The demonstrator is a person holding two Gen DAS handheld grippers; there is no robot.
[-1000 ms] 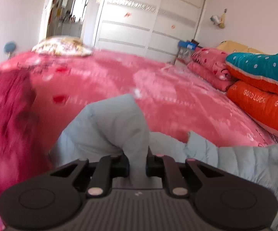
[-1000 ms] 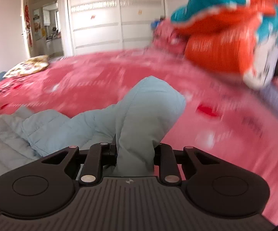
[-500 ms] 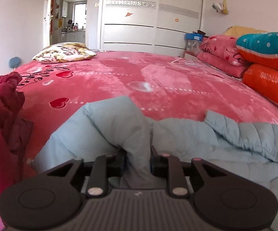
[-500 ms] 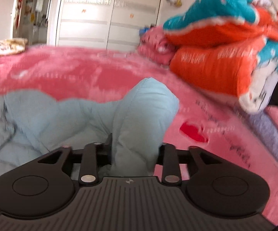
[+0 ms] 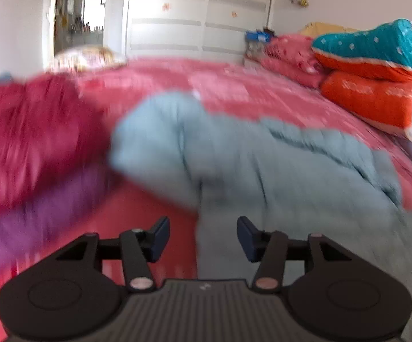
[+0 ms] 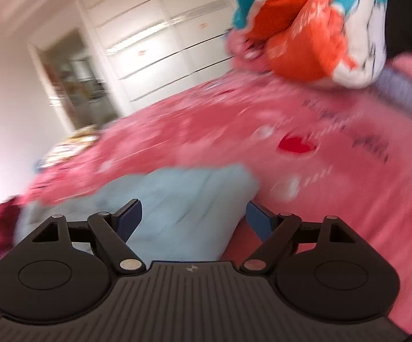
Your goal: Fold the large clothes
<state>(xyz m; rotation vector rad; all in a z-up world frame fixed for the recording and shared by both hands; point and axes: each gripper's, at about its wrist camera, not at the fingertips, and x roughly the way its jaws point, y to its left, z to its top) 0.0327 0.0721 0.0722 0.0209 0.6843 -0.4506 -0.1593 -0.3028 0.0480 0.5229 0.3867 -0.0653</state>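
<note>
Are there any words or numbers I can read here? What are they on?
Orange quilt: pale letters, too blurred to read.
Pink bedspread: dark curly writing, too blurred to read.
Wardrobe doors: small coloured stickers, too small to tell.
Nothing else shows writing.

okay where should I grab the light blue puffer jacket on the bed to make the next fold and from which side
Probably the rounded puffy fold end of the light blue jacket, beside the dark red garment. It stands up off the pink bedspread, so an edge is free to pinch. Come in low from the near side with the left gripper, whose jaws have just opened and now grip nothing.
</note>
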